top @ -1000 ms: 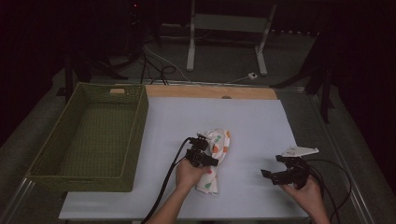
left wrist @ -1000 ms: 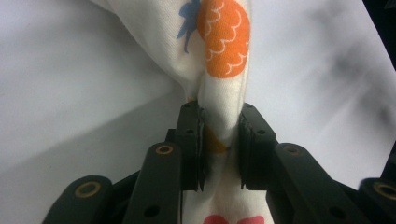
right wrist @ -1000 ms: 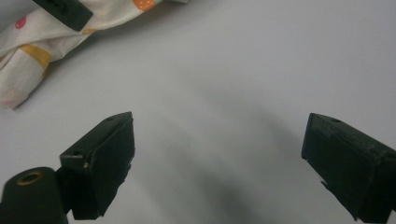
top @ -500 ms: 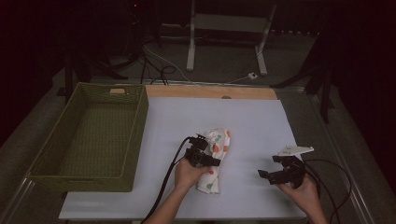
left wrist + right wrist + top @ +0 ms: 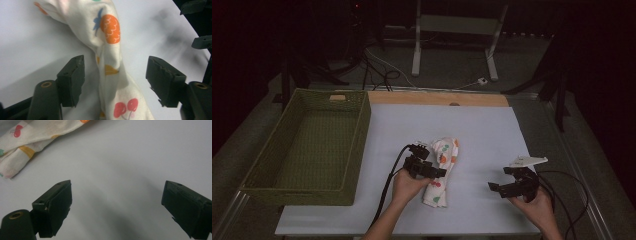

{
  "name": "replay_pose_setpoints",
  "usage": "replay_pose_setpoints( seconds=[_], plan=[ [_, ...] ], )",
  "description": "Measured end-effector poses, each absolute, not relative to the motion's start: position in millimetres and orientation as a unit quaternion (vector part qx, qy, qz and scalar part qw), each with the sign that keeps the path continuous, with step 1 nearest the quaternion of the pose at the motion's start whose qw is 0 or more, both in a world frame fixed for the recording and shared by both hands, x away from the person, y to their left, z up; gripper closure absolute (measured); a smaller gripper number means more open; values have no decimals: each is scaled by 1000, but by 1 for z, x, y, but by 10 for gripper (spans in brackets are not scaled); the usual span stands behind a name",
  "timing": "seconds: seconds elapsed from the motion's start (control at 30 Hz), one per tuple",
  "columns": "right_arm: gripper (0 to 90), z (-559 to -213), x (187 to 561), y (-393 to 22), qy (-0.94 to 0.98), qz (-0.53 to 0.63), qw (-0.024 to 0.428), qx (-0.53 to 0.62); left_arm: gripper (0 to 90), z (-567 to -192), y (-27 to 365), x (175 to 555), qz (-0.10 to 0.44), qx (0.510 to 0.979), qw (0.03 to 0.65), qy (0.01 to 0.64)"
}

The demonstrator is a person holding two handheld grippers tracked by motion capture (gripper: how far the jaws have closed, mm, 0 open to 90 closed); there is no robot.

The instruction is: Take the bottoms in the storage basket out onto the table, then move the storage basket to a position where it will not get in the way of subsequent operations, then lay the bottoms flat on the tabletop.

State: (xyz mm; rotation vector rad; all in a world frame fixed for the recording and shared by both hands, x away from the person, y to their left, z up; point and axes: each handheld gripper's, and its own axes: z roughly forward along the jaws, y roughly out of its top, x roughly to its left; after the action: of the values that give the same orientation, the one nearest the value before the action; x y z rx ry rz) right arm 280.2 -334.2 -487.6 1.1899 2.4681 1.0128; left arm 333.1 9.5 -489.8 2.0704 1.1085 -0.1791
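The left claw [image 5: 430, 167] has just been opening, jaws apart and pressing nothing. Well to its right, the right claw [image 5: 506, 181] hangs wide open.

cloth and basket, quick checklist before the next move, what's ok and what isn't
1. Left gripper jaws have just been opening, astride the cloth, pads off it: ok.
2. Cloth gripped: not ok, it lies loose on the white mat.
3. Right gripper open over bare mat: ok.
4. Basket has room for the cloth: ok.
5. Cloth neatly folded: cannot tell, it looks bunched and twisted.
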Motion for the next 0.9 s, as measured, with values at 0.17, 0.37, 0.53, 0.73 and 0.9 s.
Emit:
replay_pose_setpoints(
  seconds=[0.17, 0.37, 0.53, 0.73, 0.9],
  plan=[
    [95, -489, 281, -334, 839, 346, 107, 406, 276, -490, 22, 329, -57, 811, 397, 426],
    [95, -489, 281, -332, 842, 344, 107, 401, 244, -490, 36, 326, -39, 806, 406, 429],
    [95, -489, 282, -330, 841, 347, 106, 402, 235, -489, 41, 324, -26, 807, 416, 419],
    [95, -490, 283, -329, 843, 346, 106, 399, 221, -491, 44, 320, 0, 803, 424, 419],
    [95, -490, 282, -329, 842, 347, 104, 400, 224, -494, 48, 319, 12, 799, 428, 423]
  ],
)
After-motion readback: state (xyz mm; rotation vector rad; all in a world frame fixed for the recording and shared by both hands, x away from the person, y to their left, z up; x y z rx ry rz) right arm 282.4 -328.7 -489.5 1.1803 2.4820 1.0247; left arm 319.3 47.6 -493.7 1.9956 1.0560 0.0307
